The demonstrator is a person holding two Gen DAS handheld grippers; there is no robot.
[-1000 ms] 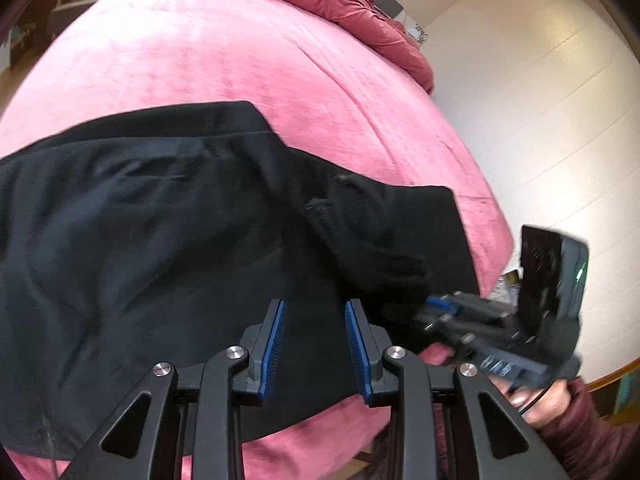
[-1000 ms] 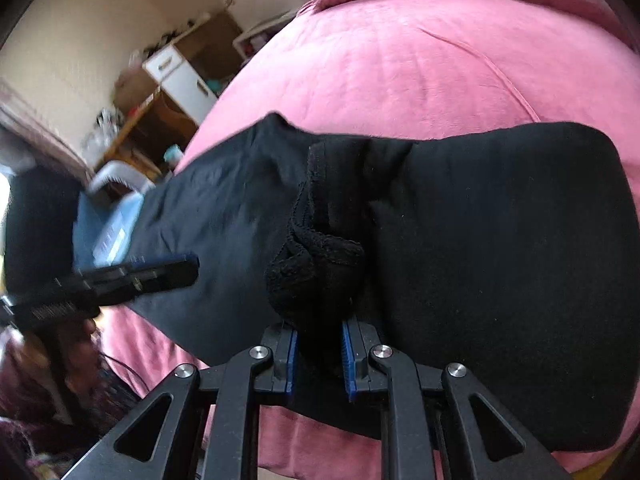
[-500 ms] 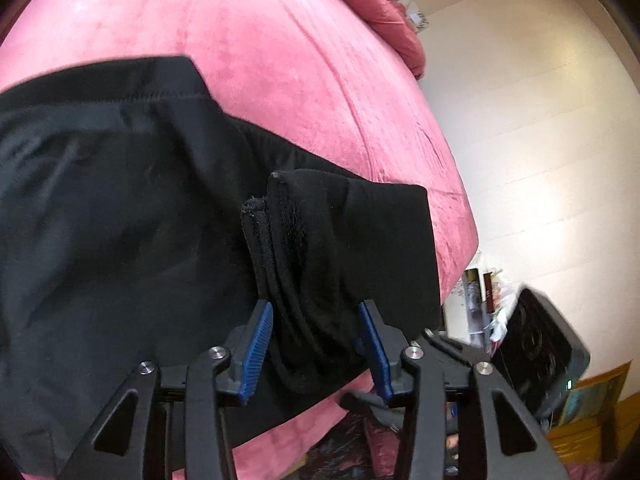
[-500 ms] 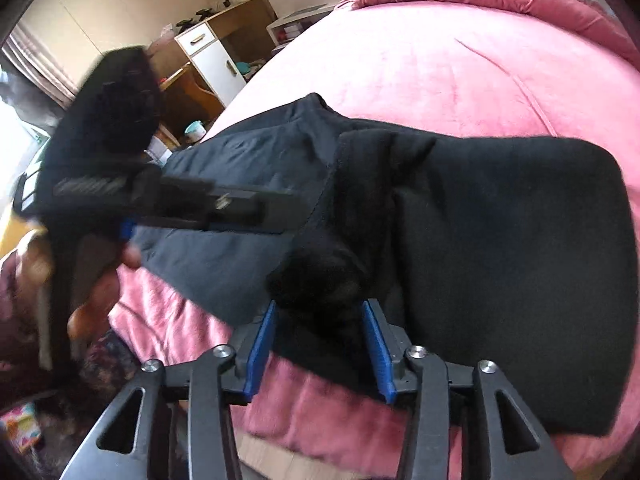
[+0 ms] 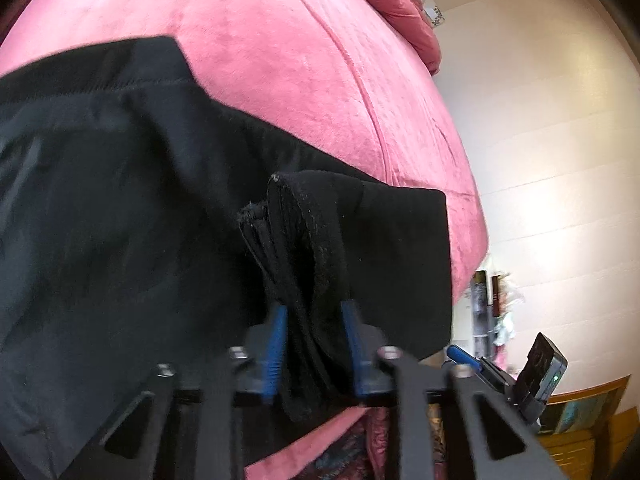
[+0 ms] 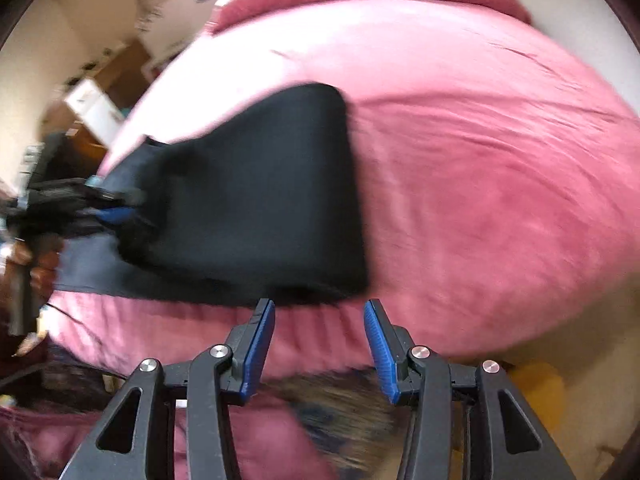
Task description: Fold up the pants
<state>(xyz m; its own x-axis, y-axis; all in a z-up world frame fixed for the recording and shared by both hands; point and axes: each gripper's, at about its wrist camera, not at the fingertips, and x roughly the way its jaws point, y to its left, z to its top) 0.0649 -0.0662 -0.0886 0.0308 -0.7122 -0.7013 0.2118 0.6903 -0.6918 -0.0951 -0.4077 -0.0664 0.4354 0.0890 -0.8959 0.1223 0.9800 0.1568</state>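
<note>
Pink velvety bed (image 6: 500,184), crumpled duvet (image 5: 404,8) (far end), cream wall (image 5: 540,140), white-drawered wooden desk (image 6: 96,104)

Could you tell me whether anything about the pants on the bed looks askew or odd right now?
Yes: the black pants lie flat except one bunched wad of hem between the closing left gripper pads, so the fold is uneven there.

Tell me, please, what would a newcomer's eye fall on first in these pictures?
First, the black pants spread over the pink bed cover, dark against bright. Next, the left gripper, whose jaws are closing with a bunched fold of the pants between its blue pads. In the right wrist view, the right gripper hangs open with nothing between its jaws, over the near edge of the bed.
</note>
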